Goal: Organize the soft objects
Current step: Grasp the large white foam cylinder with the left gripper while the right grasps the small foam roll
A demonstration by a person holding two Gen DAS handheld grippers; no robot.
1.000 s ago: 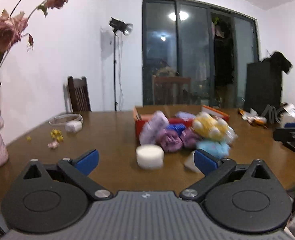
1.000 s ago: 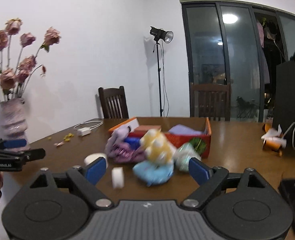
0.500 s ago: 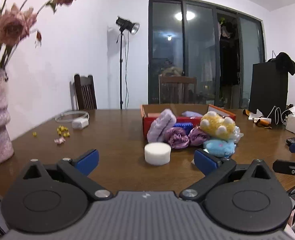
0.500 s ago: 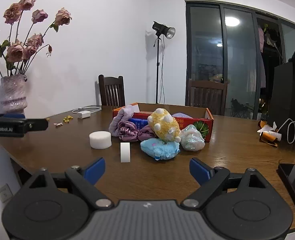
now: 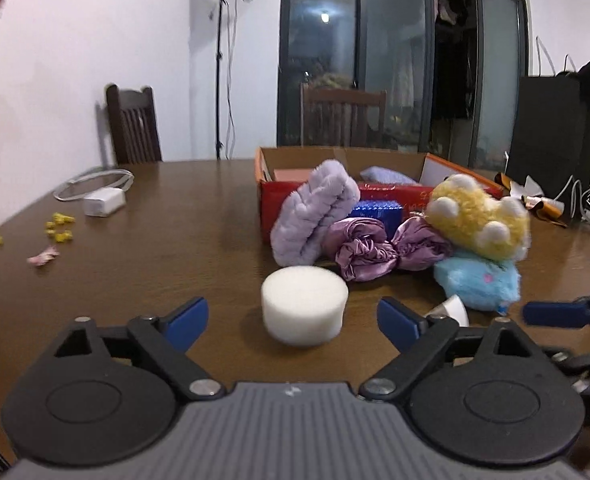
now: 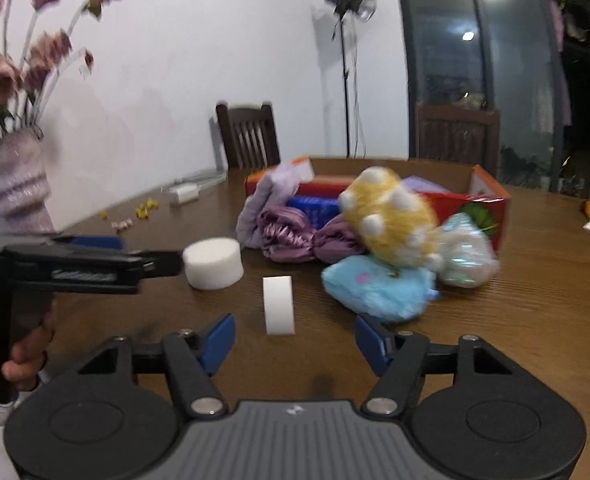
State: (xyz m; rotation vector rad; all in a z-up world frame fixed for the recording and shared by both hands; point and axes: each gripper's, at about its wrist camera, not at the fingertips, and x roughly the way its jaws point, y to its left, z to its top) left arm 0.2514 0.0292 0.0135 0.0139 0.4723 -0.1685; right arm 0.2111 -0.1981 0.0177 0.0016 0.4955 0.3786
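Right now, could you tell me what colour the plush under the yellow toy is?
Light blue, clearest in the right wrist view.

Soft goods on table, by count

Two white foam pieces (image 6: 213,257); two purple satin scrunchies (image 5: 361,247); one yellow plush (image 6: 389,218); one blue plush (image 6: 377,287); one red box (image 5: 383,194).

Black claw (image 5: 293,320) linkages, blue pads (image 5: 187,320), ribbed grey housing.
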